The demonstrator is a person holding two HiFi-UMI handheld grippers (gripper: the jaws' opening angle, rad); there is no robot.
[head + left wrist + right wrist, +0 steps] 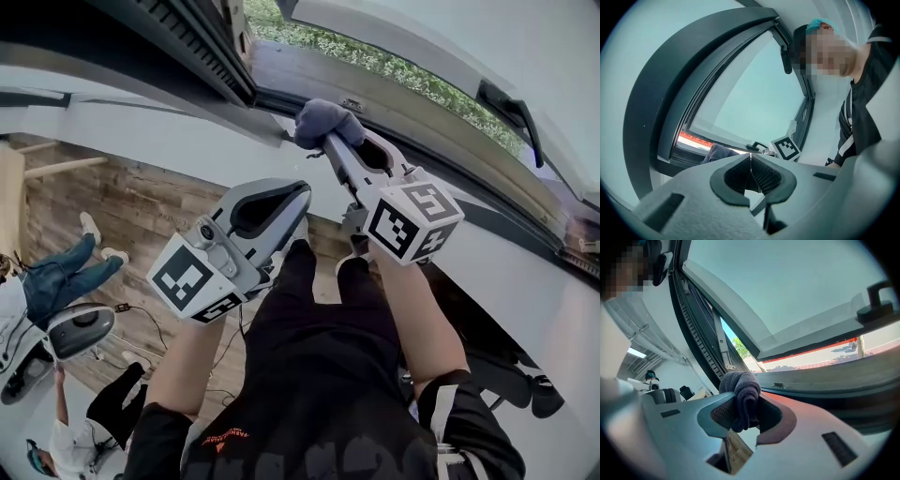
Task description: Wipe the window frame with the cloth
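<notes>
Grey-blue bunched cloth (740, 390) sits clamped in my right gripper (746, 414) by the lower corner of the dark metal window frame (843, 397), my left gripper (751, 174) pinched together on nothing, so I'd press firmly and drag steadily along the rail.
</notes>
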